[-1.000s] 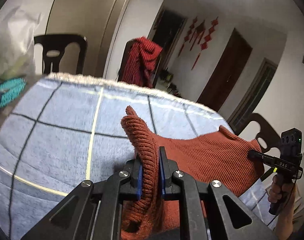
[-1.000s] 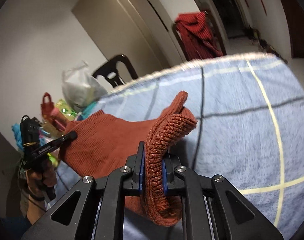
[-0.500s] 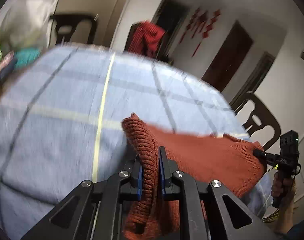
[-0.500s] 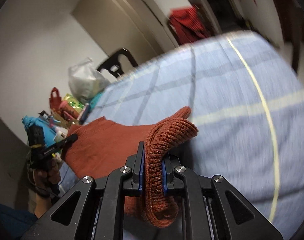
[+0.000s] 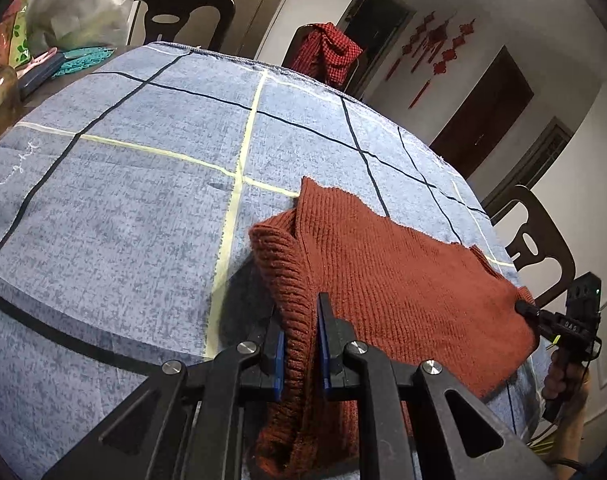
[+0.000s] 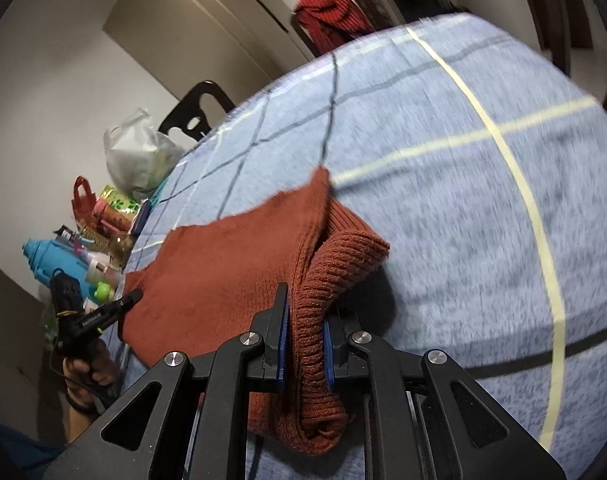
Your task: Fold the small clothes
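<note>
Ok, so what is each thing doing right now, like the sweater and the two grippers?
Left gripper: shut on the ribbed edge of the orange sweater.
Right gripper: shut on another ribbed edge of it.
Orange sweater: stretched between the grippers, far part lying on the cloth, near edges lifted and bunched.
Blue checked cloth: spread flat over the table.
Red garment: draped over a chair back.
</note>
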Demonstrator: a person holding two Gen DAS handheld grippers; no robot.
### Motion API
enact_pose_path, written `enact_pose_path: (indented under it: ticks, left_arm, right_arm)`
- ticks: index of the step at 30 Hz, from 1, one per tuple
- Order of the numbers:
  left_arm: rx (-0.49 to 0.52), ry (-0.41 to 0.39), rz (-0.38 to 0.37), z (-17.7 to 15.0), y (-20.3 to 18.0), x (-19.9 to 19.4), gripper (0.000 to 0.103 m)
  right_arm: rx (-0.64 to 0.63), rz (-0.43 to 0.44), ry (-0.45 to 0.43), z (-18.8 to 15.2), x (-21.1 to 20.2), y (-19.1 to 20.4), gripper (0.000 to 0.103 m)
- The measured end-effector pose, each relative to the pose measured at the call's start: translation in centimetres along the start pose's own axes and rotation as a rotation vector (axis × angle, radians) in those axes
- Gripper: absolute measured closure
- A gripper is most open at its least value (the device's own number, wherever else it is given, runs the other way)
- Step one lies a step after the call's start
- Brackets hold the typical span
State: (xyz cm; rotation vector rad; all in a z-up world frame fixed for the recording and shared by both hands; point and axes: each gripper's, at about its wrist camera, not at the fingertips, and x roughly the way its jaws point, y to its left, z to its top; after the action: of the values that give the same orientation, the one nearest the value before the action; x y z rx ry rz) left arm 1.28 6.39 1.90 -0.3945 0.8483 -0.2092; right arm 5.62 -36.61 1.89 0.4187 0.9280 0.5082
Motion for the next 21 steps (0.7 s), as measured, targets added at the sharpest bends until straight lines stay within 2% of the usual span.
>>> enact_pose_path:
  ticks: [4,8,12,16,17,21]
  left_arm:
    - [-0.023,0.009,-0.004,0.0,0.6,0.7,0.088]
    - [-0.004,0.01,0.005,0.1,0.3,0.6,0.088]
    - [-0.017,0.02,0.0,0.1,0.6,0.8,0.086]
    - [-0.001,0.024,0.035,0.2,0.6,0.2,0.081]
    - [0.0,0.015,0.047,0.2,0.7,-0.2,0.081]
    - [0.019,-0.058,0.129,0.9,0.7,-2.8,0.081]
  right_arm:
    - [0.035,-0.017,0.035,0.0,1.7,-1.2,0.089]
    - [0.025,-0.015,0.024,-0.1,1.4,-1.1,0.089]
    - [0.047,-0.015,0.05,-0.4,1.8,-1.7,0.089]
    - [0.058,-0.037,0.054,-1.1,1.0,-1.8,0.086]
    - [0.054,-0.057,0.046,-1.3,0.4,-1.7,0.081]
    - [0.001,-0.154,-0.027,-1.4,-2.4,-0.8,0.08]
